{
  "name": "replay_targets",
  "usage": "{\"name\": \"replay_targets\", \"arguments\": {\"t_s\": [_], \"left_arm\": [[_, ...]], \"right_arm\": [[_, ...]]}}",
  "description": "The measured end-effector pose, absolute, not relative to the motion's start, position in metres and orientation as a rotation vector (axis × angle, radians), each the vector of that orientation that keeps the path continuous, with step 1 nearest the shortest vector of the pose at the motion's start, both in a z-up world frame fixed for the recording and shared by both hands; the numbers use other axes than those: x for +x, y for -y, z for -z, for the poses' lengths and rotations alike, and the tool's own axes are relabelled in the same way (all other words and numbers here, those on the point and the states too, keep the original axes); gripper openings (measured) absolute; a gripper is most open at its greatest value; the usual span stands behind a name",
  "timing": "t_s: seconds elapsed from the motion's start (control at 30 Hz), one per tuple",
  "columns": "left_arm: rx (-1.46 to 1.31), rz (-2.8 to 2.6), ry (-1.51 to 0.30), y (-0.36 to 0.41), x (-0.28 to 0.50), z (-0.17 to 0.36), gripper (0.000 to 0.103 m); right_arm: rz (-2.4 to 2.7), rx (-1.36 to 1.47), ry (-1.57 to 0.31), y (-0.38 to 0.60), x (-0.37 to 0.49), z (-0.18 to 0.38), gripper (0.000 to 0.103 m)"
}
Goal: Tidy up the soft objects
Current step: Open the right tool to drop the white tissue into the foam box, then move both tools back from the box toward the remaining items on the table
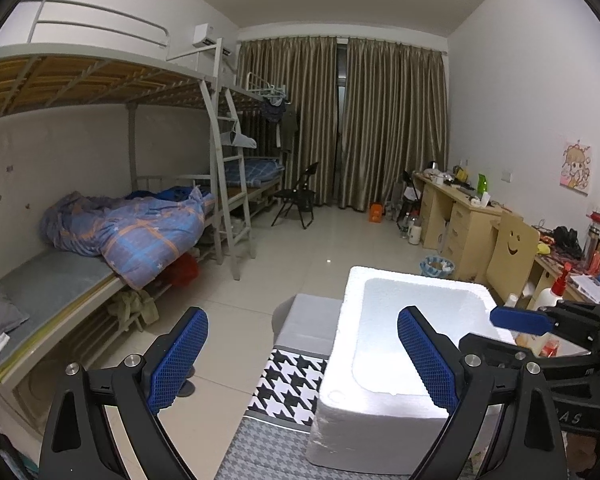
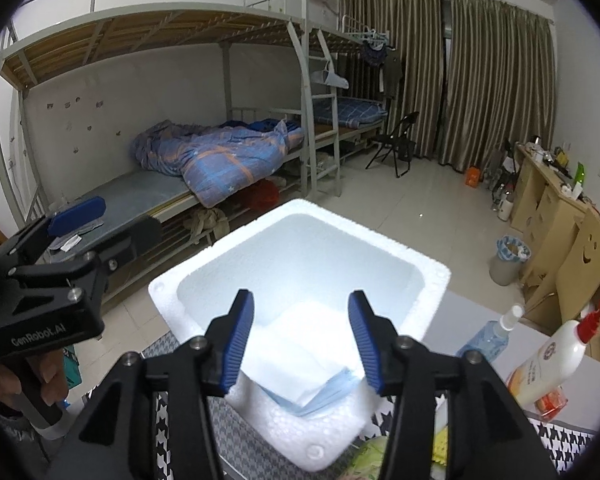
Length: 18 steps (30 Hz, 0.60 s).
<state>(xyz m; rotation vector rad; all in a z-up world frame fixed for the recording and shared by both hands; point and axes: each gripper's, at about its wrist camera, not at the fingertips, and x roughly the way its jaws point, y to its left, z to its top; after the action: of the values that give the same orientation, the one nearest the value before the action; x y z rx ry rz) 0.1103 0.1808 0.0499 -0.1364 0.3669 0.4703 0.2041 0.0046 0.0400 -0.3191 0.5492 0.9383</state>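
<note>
White lettering "GenRobot.AI" runs along the black body of the left gripper [image 2: 76,210], and the letters "AS" show on the side of the right gripper [image 1: 512,320]; the round red emblem on the white squeeze bottle [image 2: 548,360] with its red nozzle is too small to read. Just ahead of and below the right jaws, which stand partly apart with nothing between their ridged blue pads, a stack of pale blue, flat, soft sheets [image 2: 300,368] lies inside the white foam box [image 2: 432,280], leaning on the near wall with its layered edges showing. The box is coarse, beaded polystyrene with thick walls and rounded corners. The left jaws are spread wide and empty, their pads a blue honeycomb mesh; the box sits ahead of the right-hand pad. Under the box lies a black-and-white houndstooth cloth [image 1: 292,380]. Right of the right jaws stands a clear spray bottle [image 2: 488,340] of blue liquid
</note>
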Motion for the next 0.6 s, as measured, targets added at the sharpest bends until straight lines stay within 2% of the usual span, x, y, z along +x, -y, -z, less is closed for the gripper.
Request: {"name": "replay_targets", "arguments": {"t_s": [0.47, 0.53, 0.6], "left_arm": [[-0.095, -0.398, -0.344, -0.140, 0.103, -0.062, 0.096], [-0.091, -0.386, -0.338, -0.134, 0.103, -0.065, 0.096], [-0.086, -0.374, -0.335, -0.128, 0.102, -0.066, 0.096]], "right_arm": [[-0.885, -0.279, -0.487, 0.028, 0.191, -0.059, 0.055], [-0.873, -0.266, -0.474, 0.037, 0.189, -0.062, 0.061], [-0.853, -0.254, -0.458, 0.043, 0.189, -0.063, 0.075]]}}
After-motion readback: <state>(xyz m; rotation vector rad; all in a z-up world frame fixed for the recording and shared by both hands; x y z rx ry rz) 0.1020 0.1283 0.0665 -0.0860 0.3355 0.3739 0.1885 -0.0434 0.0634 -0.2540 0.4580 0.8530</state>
